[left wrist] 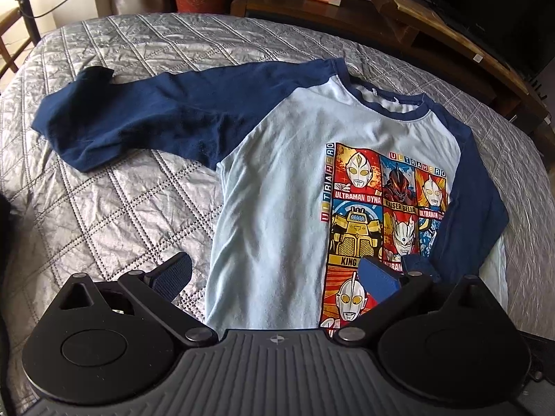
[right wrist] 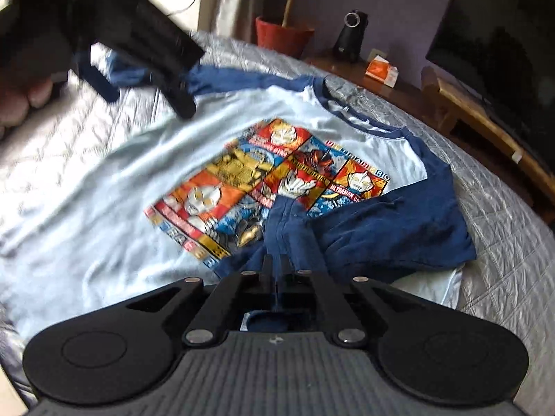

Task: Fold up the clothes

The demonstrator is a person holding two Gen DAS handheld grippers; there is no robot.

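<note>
Now the right tongs (right wrist: pixel 275 270) are clenched on the right sleeve (right wrist: pixel 364 228) folded across the shirt (left wrist: pixel 277 180), while the released left tongs (left wrist: pixel 274 277) hover nearer the outstretched left sleeve (left wrist: pixel 121 118).

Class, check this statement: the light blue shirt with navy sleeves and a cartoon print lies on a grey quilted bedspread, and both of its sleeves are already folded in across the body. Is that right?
Not quite. On the light blue shirt with navy sleeves, only one navy sleeve is folded in, over the print. The other sleeve lies stretched out on the grey quilted bedspread, as the left wrist view shows.
</note>
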